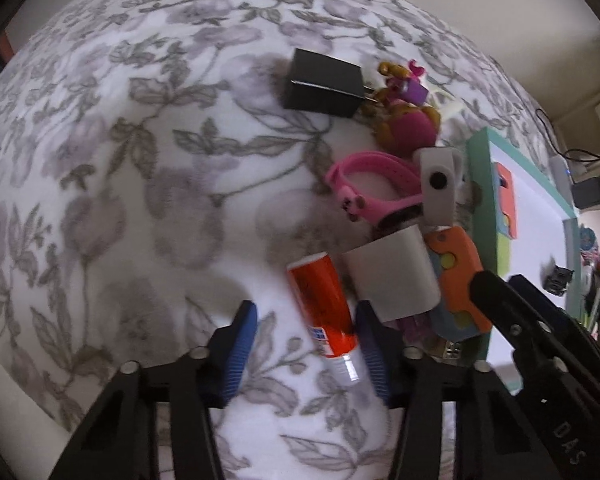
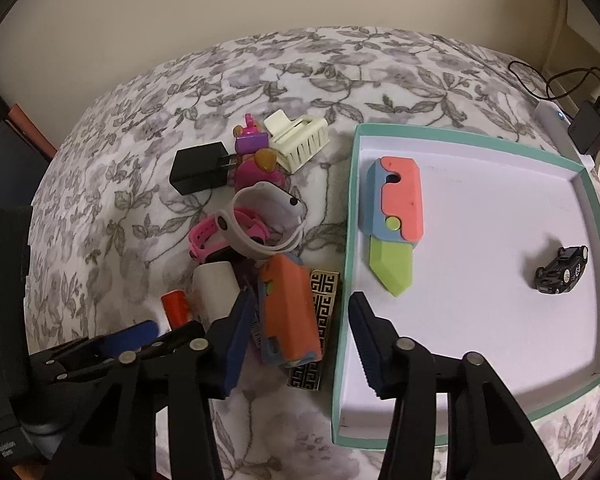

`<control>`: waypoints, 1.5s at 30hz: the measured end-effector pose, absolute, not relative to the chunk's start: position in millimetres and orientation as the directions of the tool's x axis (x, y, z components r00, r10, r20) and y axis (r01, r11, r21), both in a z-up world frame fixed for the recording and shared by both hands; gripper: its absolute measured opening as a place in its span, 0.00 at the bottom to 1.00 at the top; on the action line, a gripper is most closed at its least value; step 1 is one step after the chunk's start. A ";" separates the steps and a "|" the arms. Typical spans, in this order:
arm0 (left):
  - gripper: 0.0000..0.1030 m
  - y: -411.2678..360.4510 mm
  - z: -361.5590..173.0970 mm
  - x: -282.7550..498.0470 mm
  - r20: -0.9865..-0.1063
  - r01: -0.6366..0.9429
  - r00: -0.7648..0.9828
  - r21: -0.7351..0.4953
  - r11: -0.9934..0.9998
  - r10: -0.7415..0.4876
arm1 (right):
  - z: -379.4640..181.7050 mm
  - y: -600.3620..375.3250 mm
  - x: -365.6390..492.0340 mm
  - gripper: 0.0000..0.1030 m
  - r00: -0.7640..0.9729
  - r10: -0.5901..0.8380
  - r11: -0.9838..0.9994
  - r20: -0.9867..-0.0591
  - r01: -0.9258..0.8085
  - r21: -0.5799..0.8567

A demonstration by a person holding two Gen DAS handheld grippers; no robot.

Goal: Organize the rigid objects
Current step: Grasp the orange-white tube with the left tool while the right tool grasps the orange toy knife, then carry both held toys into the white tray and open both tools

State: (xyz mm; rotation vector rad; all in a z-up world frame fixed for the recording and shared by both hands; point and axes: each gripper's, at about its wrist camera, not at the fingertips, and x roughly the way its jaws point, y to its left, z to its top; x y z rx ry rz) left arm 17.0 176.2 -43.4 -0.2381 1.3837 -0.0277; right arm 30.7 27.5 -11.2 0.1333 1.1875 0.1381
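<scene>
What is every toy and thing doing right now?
Left gripper: open around the orange tube.
Right gripper: open, empty, over the orange toy knife.
Orange tube: lying down, capped.
Orange toy knife: closed, on the pile.
Pink toy knife: blade out, in the tray.
Black toy car: in the tray.
Tray: open.

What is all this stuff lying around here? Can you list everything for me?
Tray: 1, teal rim, white inside, on bedspread's right.
Toy knife: 1, coral, blue, green; in tray.
Toy car: 1, black, in tray.
Folded toy knife: 1, orange and blue, in pile left of tray.
Glue stick: 1, orange, in pile.
Black charger: 1, pile's far end.
White charger: 1, in pile.
Hair clip: 1, cream.
Pink watch: 1.
White band: 1.
Doll: 1, pink.
Patterned box: 1, black and gold.
Bedspread: floral grey.
Left gripper: open around glue stick.
Right gripper: open over folded knife.
</scene>
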 end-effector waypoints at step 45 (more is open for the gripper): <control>0.30 205.4 -9.8 43.8 -0.947 -0.184 0.317 -0.118 0.976 -0.054 | -10.9 56.0 26.2 0.38 0.374 0.135 0.987 -0.918 -0.129 0.092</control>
